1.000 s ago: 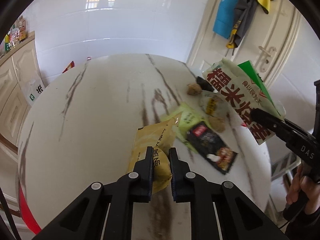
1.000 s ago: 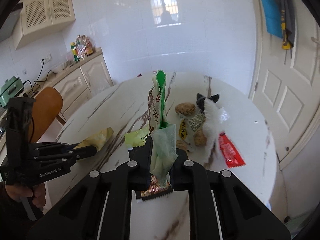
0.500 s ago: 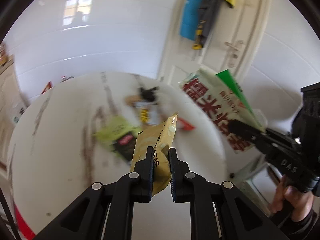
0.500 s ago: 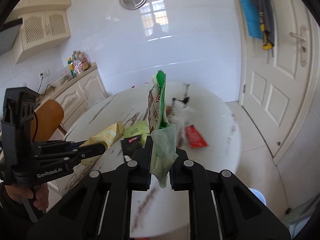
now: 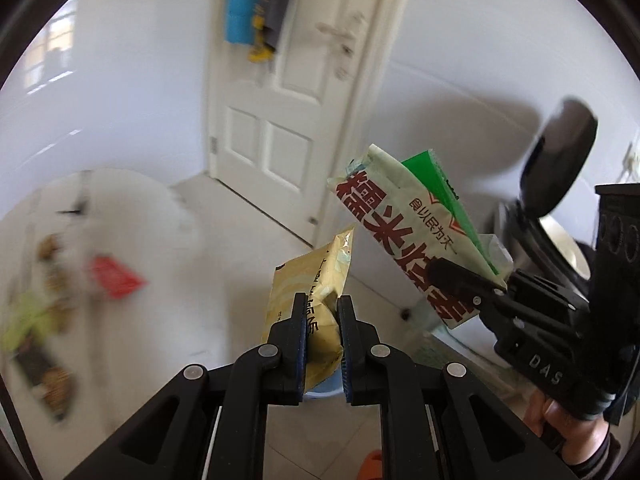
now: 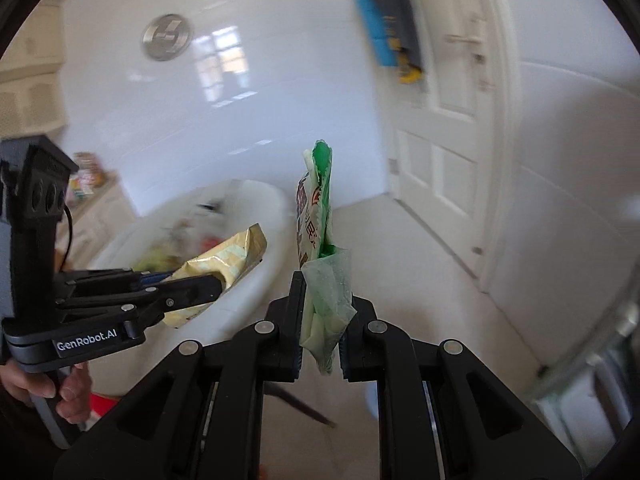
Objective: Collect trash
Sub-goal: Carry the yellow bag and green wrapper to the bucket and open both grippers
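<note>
My left gripper (image 5: pixel 322 312) is shut on a crumpled yellow snack wrapper (image 5: pixel 316 280) and holds it in the air, off the table's right side. My right gripper (image 6: pixel 322 292) is shut on a green and white food bag with red characters (image 6: pixel 316 216), held upright. In the left wrist view that bag (image 5: pixel 408 236) and the right gripper (image 5: pixel 452 276) are just right of the yellow wrapper. In the right wrist view the left gripper (image 6: pixel 208 284) with the yellow wrapper (image 6: pixel 224 256) is at the left. A light blue rim (image 5: pixel 324 390) shows below the left fingers.
The round white marble table (image 5: pixel 132 200) lies to the left, blurred, with a red wrapper (image 5: pixel 114 282), a green wrapper (image 5: pixel 24 320) and other trash. A white door (image 5: pixel 288 120) with hanging cloths stands ahead. Pale floor tiles (image 6: pixel 400 256) lie below.
Both grippers swung right, away from the table and toward the door, each keeping its wrapper. The table has slid to the left of both views.
</note>
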Action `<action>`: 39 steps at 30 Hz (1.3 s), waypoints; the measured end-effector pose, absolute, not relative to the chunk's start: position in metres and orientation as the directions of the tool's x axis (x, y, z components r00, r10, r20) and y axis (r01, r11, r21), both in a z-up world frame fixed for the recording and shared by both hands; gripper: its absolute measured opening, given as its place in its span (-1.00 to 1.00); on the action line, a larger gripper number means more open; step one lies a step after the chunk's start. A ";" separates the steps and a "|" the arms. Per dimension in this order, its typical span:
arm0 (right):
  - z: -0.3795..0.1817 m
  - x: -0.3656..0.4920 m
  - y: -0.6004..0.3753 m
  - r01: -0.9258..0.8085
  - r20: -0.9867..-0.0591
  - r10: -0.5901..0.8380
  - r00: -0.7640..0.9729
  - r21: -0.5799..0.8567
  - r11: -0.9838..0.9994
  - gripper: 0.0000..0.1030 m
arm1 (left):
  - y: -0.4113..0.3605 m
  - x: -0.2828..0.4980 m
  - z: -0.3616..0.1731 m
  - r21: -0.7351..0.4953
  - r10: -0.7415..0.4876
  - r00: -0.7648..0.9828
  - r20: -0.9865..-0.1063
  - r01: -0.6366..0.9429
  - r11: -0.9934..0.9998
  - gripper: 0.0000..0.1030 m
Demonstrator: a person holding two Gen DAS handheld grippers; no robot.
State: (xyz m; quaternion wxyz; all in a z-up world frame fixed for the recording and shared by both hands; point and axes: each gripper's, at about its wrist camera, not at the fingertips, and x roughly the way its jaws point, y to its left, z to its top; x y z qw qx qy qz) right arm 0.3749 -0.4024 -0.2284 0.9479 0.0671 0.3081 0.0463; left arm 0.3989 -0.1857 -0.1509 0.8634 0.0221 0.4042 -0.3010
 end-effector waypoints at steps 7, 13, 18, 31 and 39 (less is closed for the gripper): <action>-0.288 0.391 -0.480 0.072 -0.659 0.084 0.748 0.206 0.976 -0.74 | -0.269 0.465 -0.214 -0.170 -0.457 0.386 -0.802 0.585 0.793 -0.81; -0.348 0.420 -0.528 0.137 -0.723 0.093 0.685 0.253 0.958 -0.74 | -0.313 0.529 -0.277 -0.128 -0.383 0.326 -0.864 0.593 0.795 -0.80; -0.389 0.443 -0.548 0.166 -0.762 0.111 0.638 0.277 0.946 -0.74 | -0.329 0.574 -0.318 -0.117 -0.347 0.304 -0.887 0.579 0.807 -0.74; -0.410 0.468 -0.546 0.175 -0.782 0.129 0.610 0.292 0.940 -0.48 | -0.348 0.551 -0.305 -0.068 -0.322 0.404 -0.856 0.529 0.846 0.19; -0.350 0.441 -0.518 0.157 -0.733 0.090 0.674 0.261 0.953 -0.13 | -0.308 0.473 -0.227 -0.052 -0.385 0.517 -0.765 0.546 0.836 0.54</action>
